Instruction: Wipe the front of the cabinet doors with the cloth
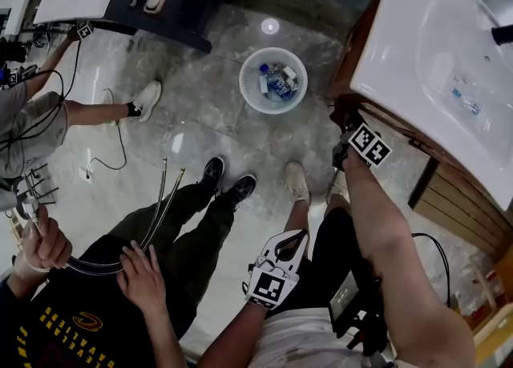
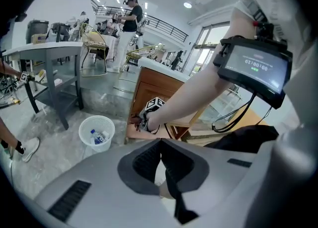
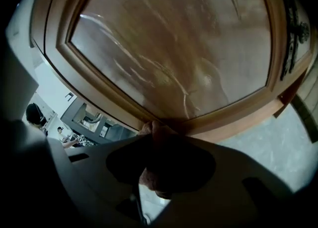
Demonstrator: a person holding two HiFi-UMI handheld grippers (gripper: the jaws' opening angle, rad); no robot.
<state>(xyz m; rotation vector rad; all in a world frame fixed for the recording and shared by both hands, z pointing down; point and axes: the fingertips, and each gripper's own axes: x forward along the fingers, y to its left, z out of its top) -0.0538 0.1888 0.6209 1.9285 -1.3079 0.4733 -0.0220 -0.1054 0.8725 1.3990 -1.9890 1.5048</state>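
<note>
Head view: right gripper (image 1: 345, 150) low beside the wooden cabinet; left gripper (image 1: 288, 242) over the person's lap.
Left gripper view: jaws pressed together, nothing between.
Right gripper view: jaws pinching brown cloth (image 3: 155, 132), which touches the cabinet door (image 3: 174, 48) at its lower frame.

Left tongs (image 2: 161, 158): cased in pale grey and lined with black ribbed pads (image 2: 146, 161). A marker cube (image 1: 268, 286) of black-and-white squares is mounted on them. A black screen unit (image 2: 254, 66) trailing black cables (image 2: 233, 117) is strapped to the upper arm. A pale shirt (image 1: 304, 334) and a pale shoe (image 1: 296, 182) are worn.
</note>
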